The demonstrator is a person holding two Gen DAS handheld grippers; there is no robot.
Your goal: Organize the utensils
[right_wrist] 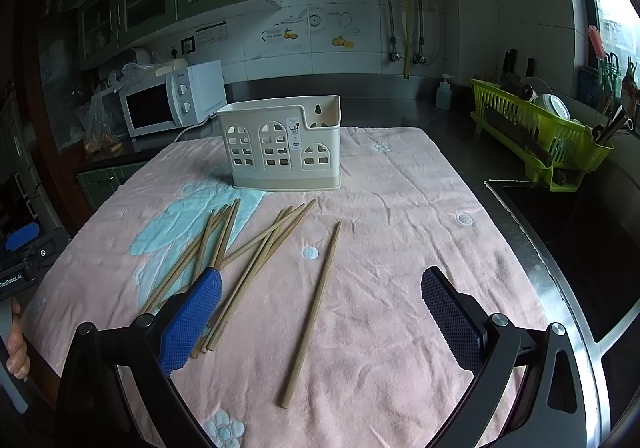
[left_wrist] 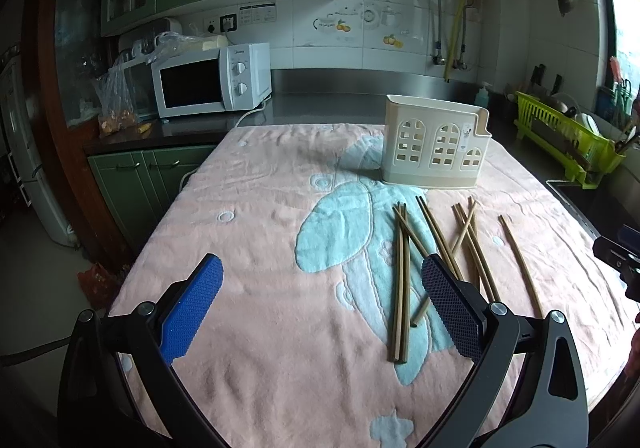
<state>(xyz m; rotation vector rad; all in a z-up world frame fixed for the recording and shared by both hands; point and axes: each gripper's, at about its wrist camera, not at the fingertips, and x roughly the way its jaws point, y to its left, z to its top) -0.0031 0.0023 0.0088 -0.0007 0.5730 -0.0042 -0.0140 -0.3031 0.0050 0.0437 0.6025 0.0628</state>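
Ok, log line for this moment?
left gripper: open, empty | right gripper: open, empty | chopsticks: loose on towel | holder: upright

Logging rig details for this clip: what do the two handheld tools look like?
Both look alike: black angular frames with triangular cut-outs and silver pivot bolts. Each left tool and right tool carries one bright blue finger pad and one dark navy pad, both finely textured. In the right wrist view the other tool's body shows a white "GenRobot.AI" label. No sleeves or cables visible.
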